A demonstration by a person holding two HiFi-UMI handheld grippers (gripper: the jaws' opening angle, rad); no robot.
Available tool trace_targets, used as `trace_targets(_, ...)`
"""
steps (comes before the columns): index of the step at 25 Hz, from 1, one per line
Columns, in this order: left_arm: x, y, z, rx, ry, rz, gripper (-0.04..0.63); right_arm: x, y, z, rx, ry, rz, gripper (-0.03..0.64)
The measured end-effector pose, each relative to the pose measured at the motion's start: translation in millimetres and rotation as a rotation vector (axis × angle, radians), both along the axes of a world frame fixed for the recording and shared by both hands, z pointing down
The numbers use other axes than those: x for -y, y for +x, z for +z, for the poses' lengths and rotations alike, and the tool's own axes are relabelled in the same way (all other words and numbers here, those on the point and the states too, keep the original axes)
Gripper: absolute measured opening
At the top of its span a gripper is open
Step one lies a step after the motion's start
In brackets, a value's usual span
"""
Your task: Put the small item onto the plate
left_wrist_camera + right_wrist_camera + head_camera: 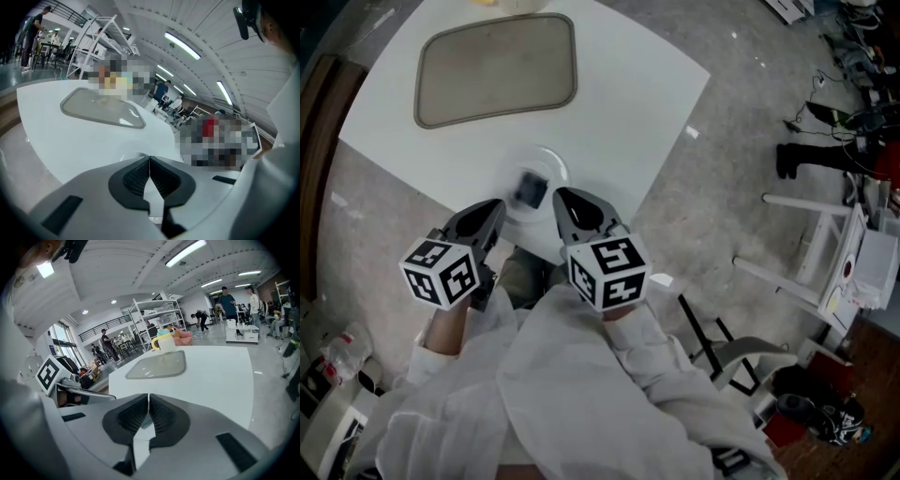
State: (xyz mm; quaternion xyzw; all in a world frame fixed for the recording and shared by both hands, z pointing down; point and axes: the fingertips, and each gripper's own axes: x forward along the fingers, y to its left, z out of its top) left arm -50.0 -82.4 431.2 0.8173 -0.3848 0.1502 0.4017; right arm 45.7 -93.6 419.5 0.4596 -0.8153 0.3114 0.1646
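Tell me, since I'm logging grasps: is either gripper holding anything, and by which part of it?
Nothing is held. The left gripper and the right gripper are both shut, jaws together with nothing between them.

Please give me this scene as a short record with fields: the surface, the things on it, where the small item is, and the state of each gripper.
surface: white table
tray: on the far part of the table
plate: white, near the table's near edge
small item: dark, blurred, appears to lie on the plate
left gripper: jaws together, nothing between
right gripper: jaws together, nothing between
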Motion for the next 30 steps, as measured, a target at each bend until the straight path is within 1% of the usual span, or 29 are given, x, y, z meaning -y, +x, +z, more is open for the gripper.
trace_targets(4,-3.2,-2.5,13.5,-0.009,-0.046,-0.018,0.011,-1.3,1.0,10.5,0.000,-0.031,0.007,0.017)
trace_targets(8,-4.6,-3.9,23.7,0.020,-0.066,-0.008,0.011,-4.3,2.0,20.0,0.000,-0.065,0.009,0.017)
trace_targets(16,-1.1,-9.4,43.1,0.054,-0.112,0.000,0.012,-9.3,6.7,44.9,-0.019,-0.141,0.021,0.017)
trace_targets(20,0.7,-10.1,46.9,0.053,-0.127,0.000,0.012,-11.8,10.0,52.7,-0.029,-0.167,0.032,0.017)
trace_targets(25,3.2,-4.9,49.6,0.025,-0.153,-0.014,0.012,-10.9,20.8,58.6,-0.052,-0.178,0.071,0.018)
trace_targets(28,4.1,-4.9,51.3,0.034,-0.161,-0.018,0.014,-10.7,23.2,62.0,-0.057,-0.189,0.079,0.020)
trace_targets(30,5.3,-5.8,54.1,0.039,-0.169,-0.032,0.014,-10.3,23.7,65.2,-0.058,-0.199,0.077,0.034)
